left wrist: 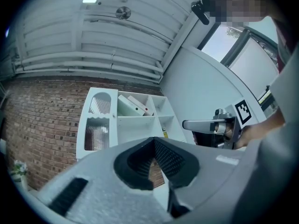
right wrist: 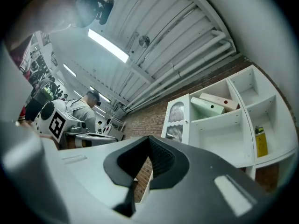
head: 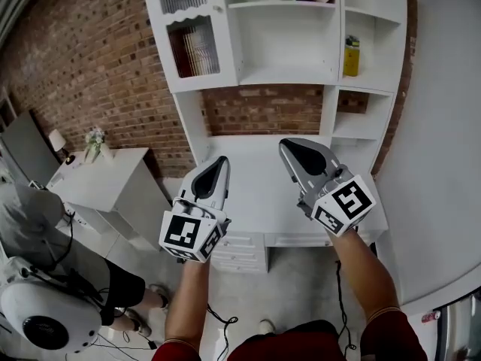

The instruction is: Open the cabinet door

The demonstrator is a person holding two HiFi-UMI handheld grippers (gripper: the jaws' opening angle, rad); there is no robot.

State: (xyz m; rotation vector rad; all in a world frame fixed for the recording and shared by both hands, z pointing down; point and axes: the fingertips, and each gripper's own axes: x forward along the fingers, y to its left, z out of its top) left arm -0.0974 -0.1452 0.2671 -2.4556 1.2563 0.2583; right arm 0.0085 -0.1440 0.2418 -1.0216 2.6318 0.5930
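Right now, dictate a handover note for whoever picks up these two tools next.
Left tool: shut, empty, held over the desk.
Right tool: shut, empty, beside it.
Cabinet door: upper left of the white shelf unit, closed, with its knob on the right edge. Neither tool touches it.
Done: nothing yet.
Left: bring a tool to the knob, grip it and swing the door open.

The left gripper (left wrist: 154, 144) shows its black pads (left wrist: 171, 159) pressed together, with nothing between them. Beyond stands a white cabinet (left wrist: 115, 125) against a brick wall (left wrist: 42, 120). Its ribbed-glass door (left wrist: 96, 133) is closed on the left, and two folders (left wrist: 133, 105) lie tilted on a top shelf. The right gripper (left wrist: 186, 124) reaches in from the right edge.
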